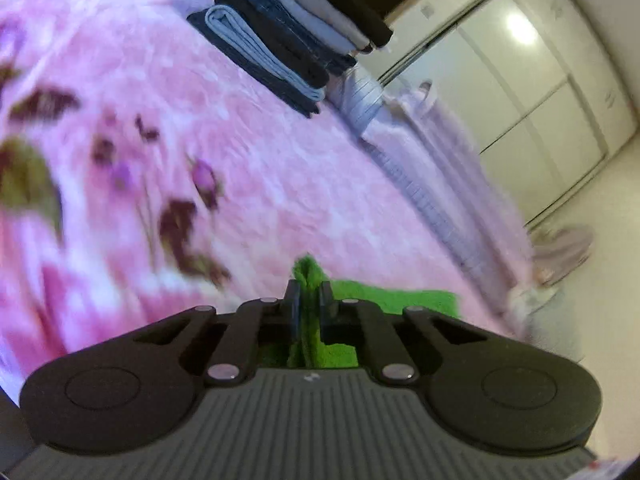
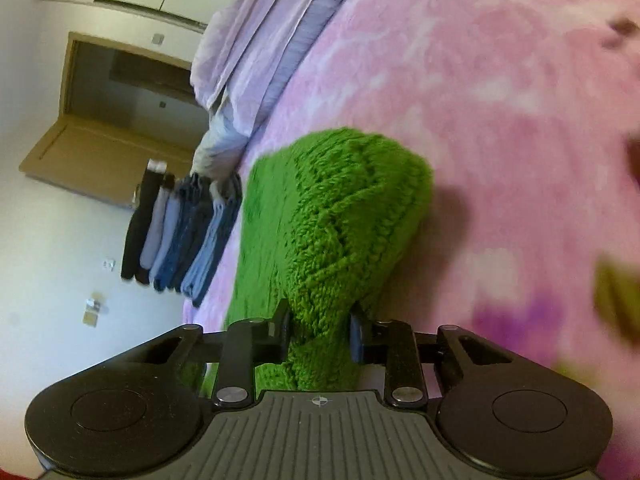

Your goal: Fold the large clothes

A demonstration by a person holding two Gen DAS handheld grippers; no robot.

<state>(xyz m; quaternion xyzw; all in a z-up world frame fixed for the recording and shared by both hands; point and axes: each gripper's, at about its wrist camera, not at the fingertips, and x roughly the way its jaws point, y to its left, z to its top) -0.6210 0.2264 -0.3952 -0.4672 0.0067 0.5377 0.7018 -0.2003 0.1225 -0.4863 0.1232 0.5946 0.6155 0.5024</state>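
A shaggy, bright green knitted garment (image 2: 340,216) lies bunched on a plush pink floral blanket (image 1: 248,152) covering the bed. The left gripper (image 1: 309,304) is clenched on a thin ridge of its fuzzy fabric; the right gripper (image 2: 320,332) grasps a thick, nubbly fold. Beyond, a neat stack of folded clothes (image 1: 288,40) in dark and pale blues sits on the blanket.
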